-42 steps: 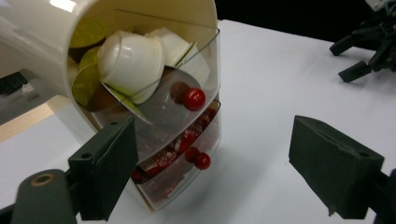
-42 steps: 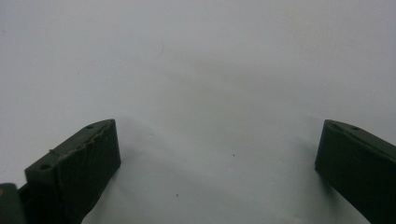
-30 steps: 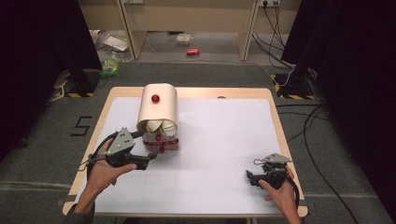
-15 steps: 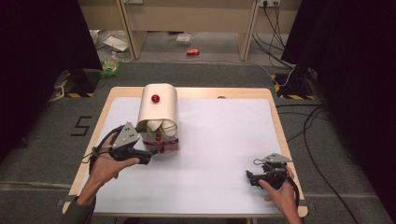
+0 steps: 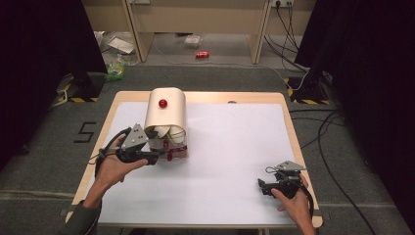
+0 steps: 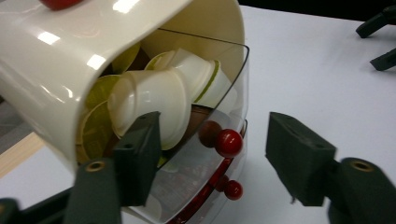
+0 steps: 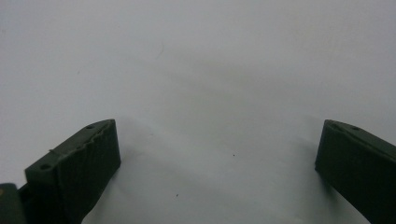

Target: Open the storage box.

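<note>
One cream container (image 5: 165,108) with a curved roll-top cover was seen on the white table (image 5: 235,161), toward its far left part. One red knob (image 5: 162,103) was fixed on top of the cover. At the container's near end the cover was raised, and a clear front panel (image 6: 224,116) edged in red was exposed; two small red knobs (image 6: 228,143) were counted on that front (one above the other). Behind the panel, a heap of small cream and green pods (image 6: 154,100) was visible; their number could not be told.

The left gripper (image 5: 157,158) was held just at the container's near left corner by one hand (image 5: 113,168). In the left gripper view its two jaws were spread apart, one in front of the pods at the opening, the other beyond the panel over bare table, with the upper red knob between them; nothing was clamped.

The right gripper (image 5: 264,188) was held by the other hand (image 5: 292,202), well apart from the container, at the table's near right corner. In the right gripper view its two jaws were set wide apart over bare white surface, with nothing between them.

On the floor beyond the container, one red can (image 5: 201,54) was lying.
</note>
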`<state>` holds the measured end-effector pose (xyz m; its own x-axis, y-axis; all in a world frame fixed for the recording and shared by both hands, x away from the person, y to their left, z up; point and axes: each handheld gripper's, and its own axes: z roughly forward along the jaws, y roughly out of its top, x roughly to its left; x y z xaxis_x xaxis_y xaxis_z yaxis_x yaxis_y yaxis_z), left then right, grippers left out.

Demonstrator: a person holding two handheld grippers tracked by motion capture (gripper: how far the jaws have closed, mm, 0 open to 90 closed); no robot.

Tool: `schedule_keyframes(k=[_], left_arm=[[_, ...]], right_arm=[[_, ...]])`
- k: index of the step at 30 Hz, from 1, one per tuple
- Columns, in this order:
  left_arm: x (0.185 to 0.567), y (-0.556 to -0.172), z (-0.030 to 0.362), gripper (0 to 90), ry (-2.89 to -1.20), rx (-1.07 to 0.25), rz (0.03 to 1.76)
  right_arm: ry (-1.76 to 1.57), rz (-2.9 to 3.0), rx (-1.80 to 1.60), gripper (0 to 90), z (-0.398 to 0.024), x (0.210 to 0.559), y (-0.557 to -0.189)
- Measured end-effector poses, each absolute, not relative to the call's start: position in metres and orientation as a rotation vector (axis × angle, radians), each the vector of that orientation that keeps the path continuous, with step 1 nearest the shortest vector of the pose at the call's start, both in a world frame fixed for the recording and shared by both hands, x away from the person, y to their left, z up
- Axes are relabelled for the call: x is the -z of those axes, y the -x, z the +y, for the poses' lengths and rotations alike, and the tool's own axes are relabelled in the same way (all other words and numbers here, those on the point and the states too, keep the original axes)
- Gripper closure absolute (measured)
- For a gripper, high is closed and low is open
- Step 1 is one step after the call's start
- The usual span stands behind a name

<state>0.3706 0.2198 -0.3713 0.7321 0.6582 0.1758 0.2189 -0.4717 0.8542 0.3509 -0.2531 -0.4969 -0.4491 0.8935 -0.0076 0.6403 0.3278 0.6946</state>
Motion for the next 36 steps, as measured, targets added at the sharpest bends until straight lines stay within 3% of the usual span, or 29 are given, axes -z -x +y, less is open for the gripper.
schedule_keyframes(k=[9,19,26,36], left_arm=[[0.3703,-0.3737,0.2228,67.2,-2.047,-0.678,0.639],[0.3658,-0.3695,0.2265,79.2,-2.038,-0.679,0.607],[0.364,-0.3725,0.2281,79.8,-2.046,-0.644,0.606],[0.3679,-0.3771,0.2232,73.5,-2.046,-0.619,0.603]], right_arm=[[-1.357,2.209,-0.886,0.5,-0.2531,0.4969,-0.3509],[-1.357,2.208,-0.888,0.5,-0.2531,0.4969,-0.3509],[-1.354,2.21,-0.886,0.5,-0.2532,0.4969,-0.3509],[-1.355,2.21,-0.887,0.5,-0.2532,0.4969,-0.3509]])
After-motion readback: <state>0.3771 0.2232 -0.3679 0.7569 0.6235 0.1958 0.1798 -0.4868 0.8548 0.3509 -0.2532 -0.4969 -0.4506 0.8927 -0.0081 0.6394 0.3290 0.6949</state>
